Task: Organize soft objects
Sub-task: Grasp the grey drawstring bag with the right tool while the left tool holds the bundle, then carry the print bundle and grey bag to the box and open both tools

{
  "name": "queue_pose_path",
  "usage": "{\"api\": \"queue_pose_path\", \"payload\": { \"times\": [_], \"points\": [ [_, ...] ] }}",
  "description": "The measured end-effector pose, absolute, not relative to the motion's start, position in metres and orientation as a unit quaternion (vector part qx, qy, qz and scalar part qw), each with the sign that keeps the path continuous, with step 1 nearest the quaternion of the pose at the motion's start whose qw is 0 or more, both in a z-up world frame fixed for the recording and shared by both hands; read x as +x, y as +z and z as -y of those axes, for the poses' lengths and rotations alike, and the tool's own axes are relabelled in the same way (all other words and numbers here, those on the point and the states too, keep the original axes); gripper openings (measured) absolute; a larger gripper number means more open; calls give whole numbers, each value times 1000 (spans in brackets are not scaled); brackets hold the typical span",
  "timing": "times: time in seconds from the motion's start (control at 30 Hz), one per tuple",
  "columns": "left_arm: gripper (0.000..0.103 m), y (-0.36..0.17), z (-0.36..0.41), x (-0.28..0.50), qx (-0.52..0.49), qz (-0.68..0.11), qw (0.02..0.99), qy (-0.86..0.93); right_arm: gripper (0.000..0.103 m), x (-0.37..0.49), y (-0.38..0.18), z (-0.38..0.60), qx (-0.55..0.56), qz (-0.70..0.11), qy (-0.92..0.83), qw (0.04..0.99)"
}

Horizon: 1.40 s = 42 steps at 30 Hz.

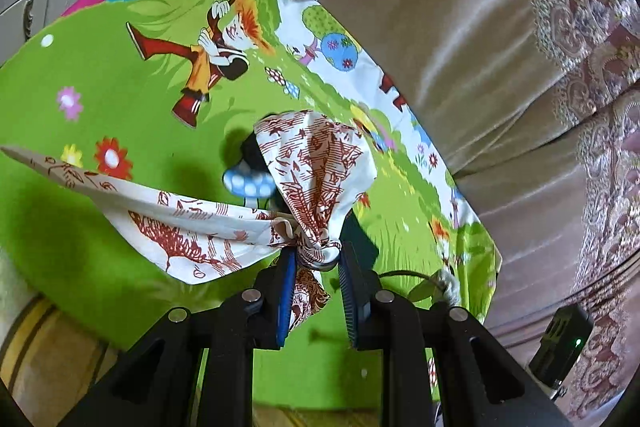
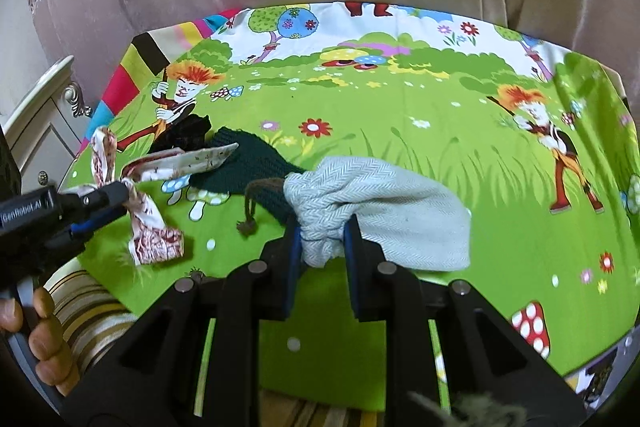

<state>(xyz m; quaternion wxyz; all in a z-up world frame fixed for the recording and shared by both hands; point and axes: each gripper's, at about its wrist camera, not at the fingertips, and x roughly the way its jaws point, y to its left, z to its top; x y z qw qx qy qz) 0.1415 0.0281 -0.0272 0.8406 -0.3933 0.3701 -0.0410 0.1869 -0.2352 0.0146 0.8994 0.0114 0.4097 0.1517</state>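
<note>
Above the green cartoon-print cloth, a patterned scarf is being pinched by the nearly closed left hand-held gripper and a grey herringbone pouch by the right hand-held gripper, each bunched hold being liable to slip.

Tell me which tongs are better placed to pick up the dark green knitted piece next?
Neither is free: the left tongs grip the white-and-red cloth, the right tongs grip the grey cloth. The right is probably better placed, since the dark green knit lies just beyond its tips.
</note>
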Motion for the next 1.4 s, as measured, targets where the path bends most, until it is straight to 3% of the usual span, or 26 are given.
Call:
{"api": "queue_pose_path", "payload": {
  "times": [0.7, 1.4],
  "points": [
    [22, 3, 26, 97, -344, -372, 857, -88, 24, 106, 35, 298, 42, -408, 98, 907],
    [22, 30, 192, 75, -254, -414, 843, -233, 24, 32, 47, 430, 94, -383, -22, 919]
  ]
}}
